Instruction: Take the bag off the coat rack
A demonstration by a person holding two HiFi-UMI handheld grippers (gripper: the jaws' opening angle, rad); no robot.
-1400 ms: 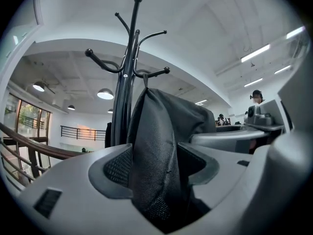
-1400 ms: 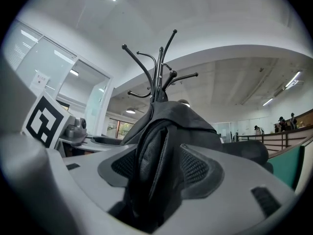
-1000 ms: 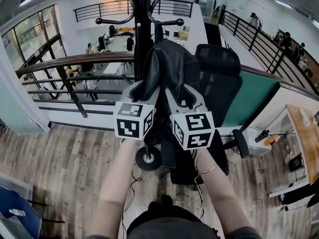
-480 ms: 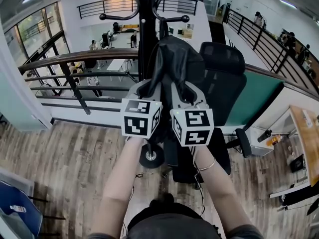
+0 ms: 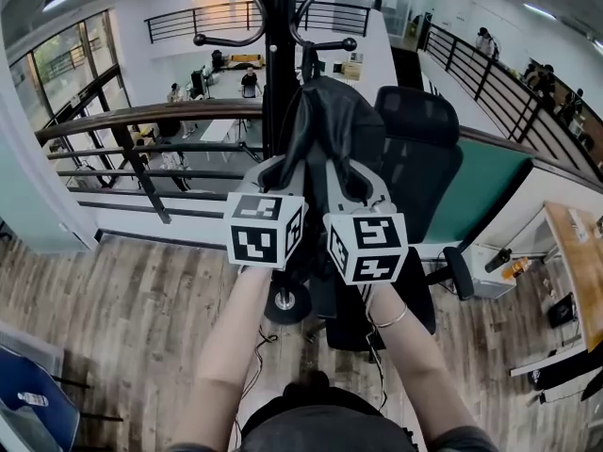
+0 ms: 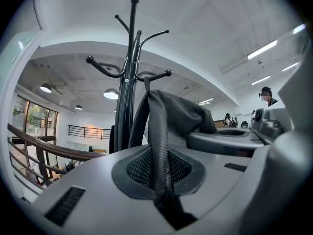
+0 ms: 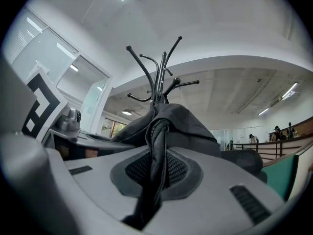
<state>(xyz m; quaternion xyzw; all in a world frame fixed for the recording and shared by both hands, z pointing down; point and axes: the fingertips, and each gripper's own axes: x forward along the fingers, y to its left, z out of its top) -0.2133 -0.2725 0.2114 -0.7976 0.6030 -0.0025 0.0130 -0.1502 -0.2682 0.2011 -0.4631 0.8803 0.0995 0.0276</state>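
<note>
A black bag point(image 5: 325, 125) hangs from a hook of the black coat rack point(image 5: 279, 55). Both grippers reach up to its lower part, side by side. In the left gripper view a black webbing strap point(image 6: 159, 146) runs down between the jaws of my left gripper point(image 6: 165, 199), which are closing and pinch it. The right gripper view shows another strap or fold of the bag point(image 7: 157, 155) caught between the closing jaws of my right gripper point(image 7: 146, 204). From the head view, the left gripper point(image 5: 283, 172) and right gripper point(image 5: 356, 182) both touch the bag.
A black office chair point(image 5: 419, 149) stands just behind and right of the rack. The rack's round base point(image 5: 283, 301) sits on the wood floor below my arms. A dark railing point(image 5: 141, 116) runs behind, with a lower floor beyond it. A wooden desk point(image 5: 579, 252) is at the far right.
Both pairs of jaws have drawn together on the bag's straps. The grippers stay at nearly the same place below the bag, shifted slightly.
</note>
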